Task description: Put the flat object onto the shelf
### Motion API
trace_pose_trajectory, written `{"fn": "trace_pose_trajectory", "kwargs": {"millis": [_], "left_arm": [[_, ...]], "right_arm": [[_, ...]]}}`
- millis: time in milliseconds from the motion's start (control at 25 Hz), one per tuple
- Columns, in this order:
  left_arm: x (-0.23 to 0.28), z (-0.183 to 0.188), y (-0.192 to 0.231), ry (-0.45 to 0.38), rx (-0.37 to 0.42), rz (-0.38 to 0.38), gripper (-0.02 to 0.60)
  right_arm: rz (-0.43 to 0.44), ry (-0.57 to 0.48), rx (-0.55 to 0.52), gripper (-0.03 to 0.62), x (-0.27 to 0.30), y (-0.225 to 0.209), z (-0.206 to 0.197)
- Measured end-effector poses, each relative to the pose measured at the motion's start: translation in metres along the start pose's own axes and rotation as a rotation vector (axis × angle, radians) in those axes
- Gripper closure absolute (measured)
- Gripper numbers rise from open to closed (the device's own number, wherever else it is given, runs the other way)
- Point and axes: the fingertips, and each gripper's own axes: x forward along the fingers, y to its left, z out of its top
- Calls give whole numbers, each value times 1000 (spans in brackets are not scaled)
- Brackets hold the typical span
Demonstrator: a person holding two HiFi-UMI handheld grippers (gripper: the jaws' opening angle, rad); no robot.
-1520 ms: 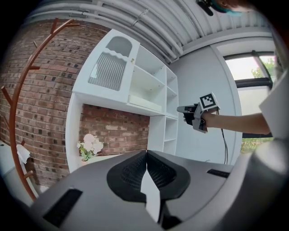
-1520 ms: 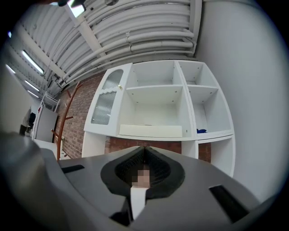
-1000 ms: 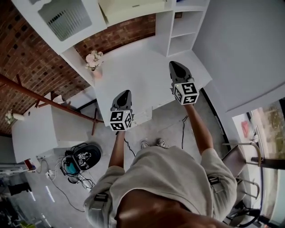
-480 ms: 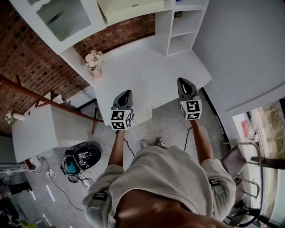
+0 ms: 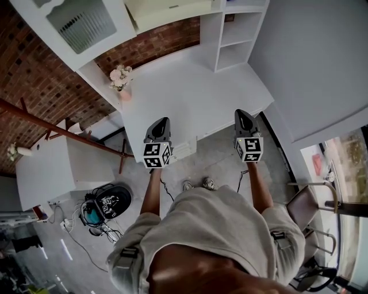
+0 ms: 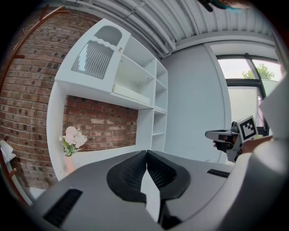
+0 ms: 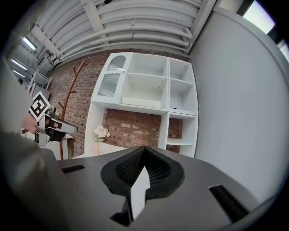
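Observation:
A pale cream flat object lies on the white shelf above the desk; it also shows as a thin slab in the left gripper view and as the same slab in the right gripper view. My left gripper hovers over the desk's front edge, shut, with nothing in it. My right gripper hangs at the desk's front right corner, also shut and empty. Both are well short of the shelf.
A pink vase of pale flowers stands at the left end of the white desk. Open cubbies rise at the right, a glass-door cabinet at the left. A grey wall flanks the right. A chair stands behind.
My right gripper has drawn back from over the desk toward my body and now sits at the front edge. The left gripper has stayed put.

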Motion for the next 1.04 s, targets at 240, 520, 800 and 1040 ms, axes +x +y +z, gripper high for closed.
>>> {"fn": "trace_pose_trajectory", "kwargs": {"millis": [240,520,800,1040], "left_arm": [[1,1,1,-6,-7,8,565],[-1,0,5,-13,-20,17,565],[-1,-3,4,-8,-24,19,565],[-1,-3,6,-8,-28,21,565]], "right_arm": [[-13,-2,18,566,3,-2,-2],[-13,6,1,566,8,0,-4],[-5,19,2,566,7,4,-7],[-5,27,-7,566,9,5,-13]]}}
